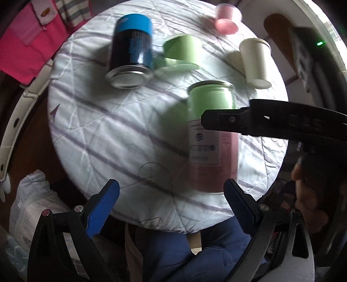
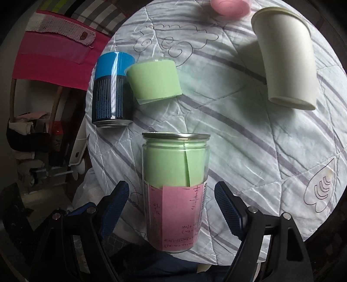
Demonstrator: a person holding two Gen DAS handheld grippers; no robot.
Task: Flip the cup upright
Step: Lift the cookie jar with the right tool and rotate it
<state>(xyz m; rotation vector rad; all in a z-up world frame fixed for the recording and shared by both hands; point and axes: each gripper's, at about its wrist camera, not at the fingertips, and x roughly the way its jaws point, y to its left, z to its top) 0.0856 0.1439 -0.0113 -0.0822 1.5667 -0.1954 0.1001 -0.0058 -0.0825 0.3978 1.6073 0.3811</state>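
cups: five on the table (image 2: 249, 138); tall jar cup (image 2: 175, 191), blue can (image 2: 111, 91), green cup (image 2: 154, 81), white cup (image 2: 286, 63), pink cup (image 2: 229, 6)
grippers: left gripper (image 1: 171, 201) and right gripper (image 2: 171, 208) both spread wide, holding nothing
hard to see: pink cup cut off at top edge, left view blurry

left of jar: bare quilt (image 2: 249, 151) open
behind: blue can (image 2: 111, 91), green cup (image 2: 155, 81) block
right: white cup (image 2: 286, 63)

On the round table (image 2: 282, 151) I count five containers. There are three cups: one white (image 2: 286, 63), one green (image 2: 155, 81), one pink (image 2: 229, 7). There are two cans: one blue-black (image 2: 111, 91), one clear with green and pink paper (image 2: 175, 186).
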